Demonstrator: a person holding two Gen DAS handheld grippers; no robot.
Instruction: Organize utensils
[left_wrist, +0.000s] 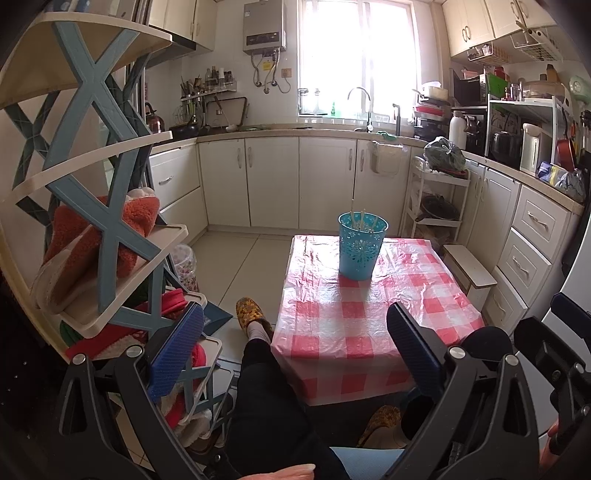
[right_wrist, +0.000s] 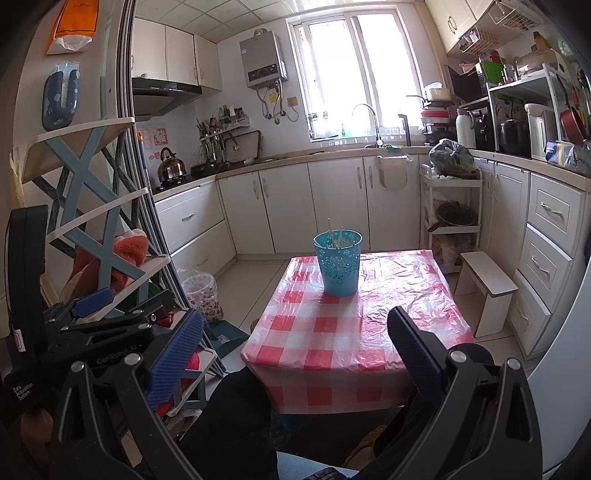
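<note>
Kitchen table (left_wrist: 369, 325) in checked cloth is holding a blue cup (left_wrist: 361, 245) containing chopsticks (left_wrist: 357, 218); left gripper (left_wrist: 295, 354) and right gripper (right_wrist: 295, 354) are hovering back, jaws spread, empty.

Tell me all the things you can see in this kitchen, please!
Table: one, red and white check cover, middle of the floor.
Cup: one, blue, on the far part of the table.
Chopsticks: a few, pale, standing in the cup.
Stool: one, white, right of the table.
Shelf rack: one, blue and cream, at left, holding slippers.
Kettle: one, silver, on the stove.
Tap: one, silver, under the window.
Cart: one, white, by the cabinets.
Slipper: yellow, on the person's foot.
Left gripper: black and blue, open, empty.
Right gripper: black and blue, open, empty.
</note>
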